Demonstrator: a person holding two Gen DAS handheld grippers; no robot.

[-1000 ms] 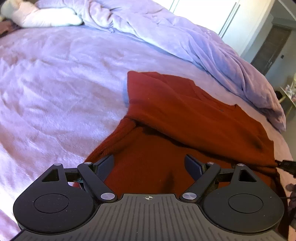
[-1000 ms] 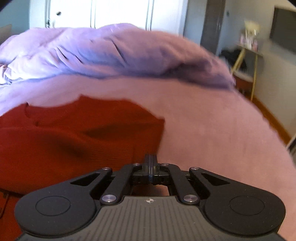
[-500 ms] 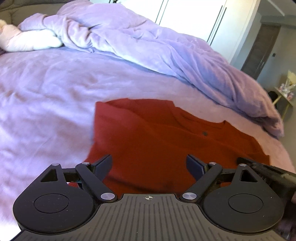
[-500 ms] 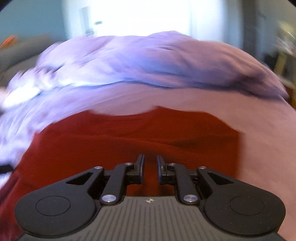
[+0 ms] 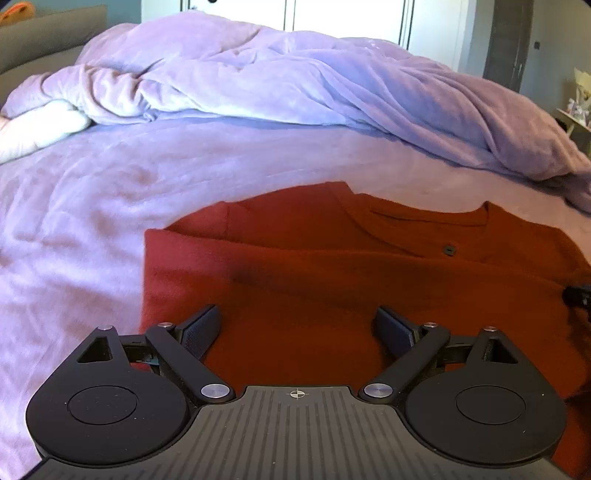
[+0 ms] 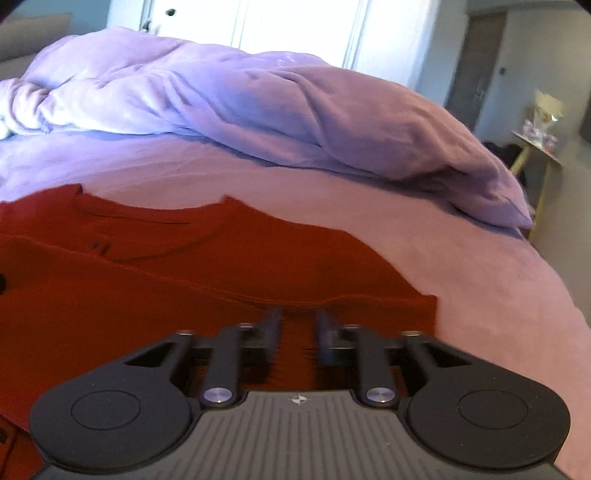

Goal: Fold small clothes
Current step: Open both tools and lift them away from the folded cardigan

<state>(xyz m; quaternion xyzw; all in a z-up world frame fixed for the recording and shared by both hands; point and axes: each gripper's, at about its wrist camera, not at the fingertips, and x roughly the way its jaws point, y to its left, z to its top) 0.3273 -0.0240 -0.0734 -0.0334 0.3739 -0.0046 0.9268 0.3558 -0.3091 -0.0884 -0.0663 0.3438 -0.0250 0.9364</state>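
Observation:
A rust-red sweater (image 5: pixel 332 266) lies flat on the lilac bed, neckline toward the far side, with a sleeve folded across its chest. My left gripper (image 5: pixel 297 325) hovers over the sweater's near left part, jaws still opening wide and nothing between them. The same red sweater (image 6: pixel 184 280) fills the lower left of the right wrist view. My right gripper (image 6: pixel 297 325) sits over its right edge, close to the folded hem; its jaws are opening, a narrow gap shows between them and no cloth is pinched.
A crumpled lilac duvet (image 5: pixel 295 85) is heaped along the far side of the bed. A white pillow (image 5: pixel 40 125) lies at far left. White wardrobe doors (image 6: pixel 288 29) stand behind, and a small side table (image 6: pixel 539 147) is to the right.
The sleeve now lies flat across the sweater. My right gripper went from shut to slightly open and swung left over the sweater. My left gripper shifted so the sweater sits squarely ahead.

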